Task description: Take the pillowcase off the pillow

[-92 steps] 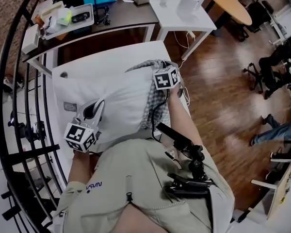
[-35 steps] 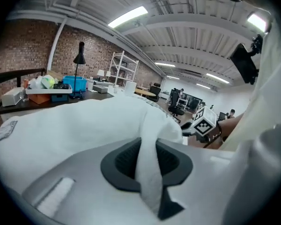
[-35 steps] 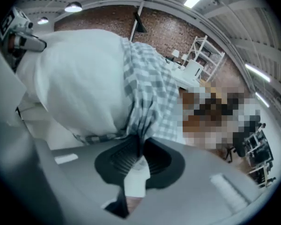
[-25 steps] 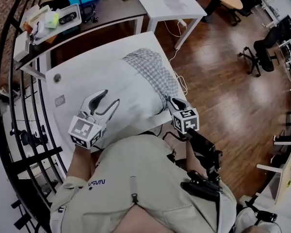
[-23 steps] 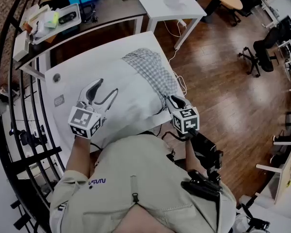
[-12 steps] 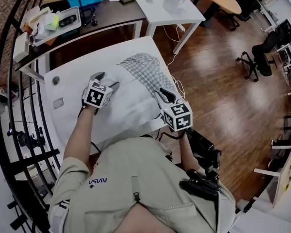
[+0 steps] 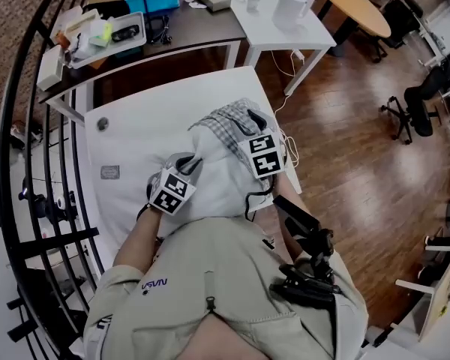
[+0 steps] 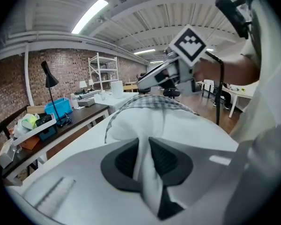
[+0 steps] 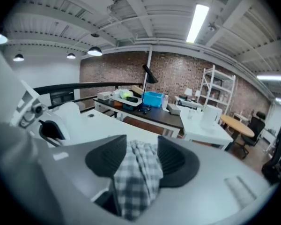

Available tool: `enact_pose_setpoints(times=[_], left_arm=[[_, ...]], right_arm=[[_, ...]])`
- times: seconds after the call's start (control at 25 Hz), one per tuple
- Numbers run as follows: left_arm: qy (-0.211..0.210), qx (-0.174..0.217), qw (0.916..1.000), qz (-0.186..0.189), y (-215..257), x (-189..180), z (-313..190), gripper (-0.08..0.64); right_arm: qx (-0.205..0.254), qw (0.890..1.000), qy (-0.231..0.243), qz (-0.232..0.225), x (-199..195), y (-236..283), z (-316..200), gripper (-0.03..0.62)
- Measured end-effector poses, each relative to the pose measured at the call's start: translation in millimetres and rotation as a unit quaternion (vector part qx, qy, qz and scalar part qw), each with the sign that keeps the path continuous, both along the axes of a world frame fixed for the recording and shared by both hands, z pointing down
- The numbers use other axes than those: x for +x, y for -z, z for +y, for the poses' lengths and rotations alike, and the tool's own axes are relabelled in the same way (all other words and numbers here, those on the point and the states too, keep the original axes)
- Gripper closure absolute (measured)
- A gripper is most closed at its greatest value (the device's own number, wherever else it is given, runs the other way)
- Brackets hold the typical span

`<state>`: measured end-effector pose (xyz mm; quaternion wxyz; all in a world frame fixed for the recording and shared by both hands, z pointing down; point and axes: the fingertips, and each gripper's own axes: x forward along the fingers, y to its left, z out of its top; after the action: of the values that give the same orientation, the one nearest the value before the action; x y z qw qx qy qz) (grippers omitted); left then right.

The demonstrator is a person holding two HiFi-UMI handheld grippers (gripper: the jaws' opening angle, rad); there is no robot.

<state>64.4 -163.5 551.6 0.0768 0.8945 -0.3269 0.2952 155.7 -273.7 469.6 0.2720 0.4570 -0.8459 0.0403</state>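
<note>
Pillowcase (image 9: 138,177) between just-opened jaws, right gripper (image 9: 141,156) downtilted; left gripper (image 8: 144,158) newly clamped on pillow (image 8: 187,125)

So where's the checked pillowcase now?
In the head view the pillowcase is bunched over the pillow's far end on the white surface's right side; the right tongs, jaws just opened, straddle a fold.

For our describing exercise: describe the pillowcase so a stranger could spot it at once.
Start at the white bed beside the dark desk. A plump white pillow lies on it, with the pillowcase bunched over its far end. Only the pillowcase is grey-and-white checked; pillow and bed are plain white.
</note>
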Motion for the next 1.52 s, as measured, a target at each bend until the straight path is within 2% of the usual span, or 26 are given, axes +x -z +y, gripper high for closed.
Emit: enact_pose_setpoints(times=[0.04,0.16,0.2,0.28,0.32,0.4,0.56,0.72,0.84,0.96,1.04,1.12,1.2,1.28,1.4,1.44,1.52], left_arm=[[0.002,0.008,0.9999,0.006,-1,0,5,0.505],[0.021,0.034,0.999,0.018,4,-5,11,0.523],[0.027,0.041,0.9986,0.022,7,-7,10,0.528],[0.033,0.055,0.9975,0.028,17,-12,10,0.531],[0.033,0.063,0.997,0.031,24,-14,10,0.531],[0.037,0.074,0.9955,0.046,39,-20,13,0.534],[0.054,0.096,0.9892,0.097,82,-37,21,0.537],[0.066,0.123,0.9834,0.115,118,-51,14,0.537],[0.076,0.131,0.9822,0.112,119,-58,1,0.537],[0.093,0.118,0.9825,0.11,106,-68,-10,0.538],[0.109,0.112,0.9837,0.089,92,-78,-24,0.537],[0.106,0.106,0.9876,0.046,70,-78,-41,0.509],[0.102,0.095,0.9901,0.021,55,-74,-54,0.439],[0.115,0.104,0.9876,0.028,66,-73,-59,0.38],[0.122,0.137,0.9812,0.059,105,-66,-40,0.312],[0.116,0.135,0.9817,0.068,112,-60,-26,0.297],[0.082,0.107,0.9881,0.074,110,-36,9,0.28]], right_arm=[[-0.003,1.0,0.005,0.023,-8,-8,-5,0.372],[-0.04,0.993,0.028,0.103,-25,-49,-12,0.367],[-0.047,0.991,0.032,0.119,-26,-58,-14,0.393],[-0.042,0.989,0.033,0.138,-26,-64,-17,0.506],[-0.033,0.988,0.031,0.145,-24,-61,-20,0.539],[-0.007,0.988,0.019,0.154,-18,-49,-27,0.557],[0.031,0.991,-0.03,0.128,7,-16,-47,0.561],[0.049,0.988,-0.088,0.118,36,0,-68,0.566],[0.026,0.984,-0.135,0.113,61,-10,-83,0.568],[-0.014,0.978,-0.178,0.104,90,-39,-87,0.569],[-0.037,0.982,-0.174,0.057,101,-56,-86,0.568],[-0.046,0.988,-0.149,0.01,101,-63,-82,0.549],[-0.04,0.991,-0.13,-0.015,95,-56,-71,0.47],[-0.024,0.992,-0.119,-0.041,89,-40,-50,0.421],[-0.015,0.992,-0.11,-0.068,88,-21,0,0.407],[-0.021,0.991,-0.109,-0.068,88,-23,20,0.407],[-0.045,0.991,-0.112,-0.059,93,-37,59,0.407]])
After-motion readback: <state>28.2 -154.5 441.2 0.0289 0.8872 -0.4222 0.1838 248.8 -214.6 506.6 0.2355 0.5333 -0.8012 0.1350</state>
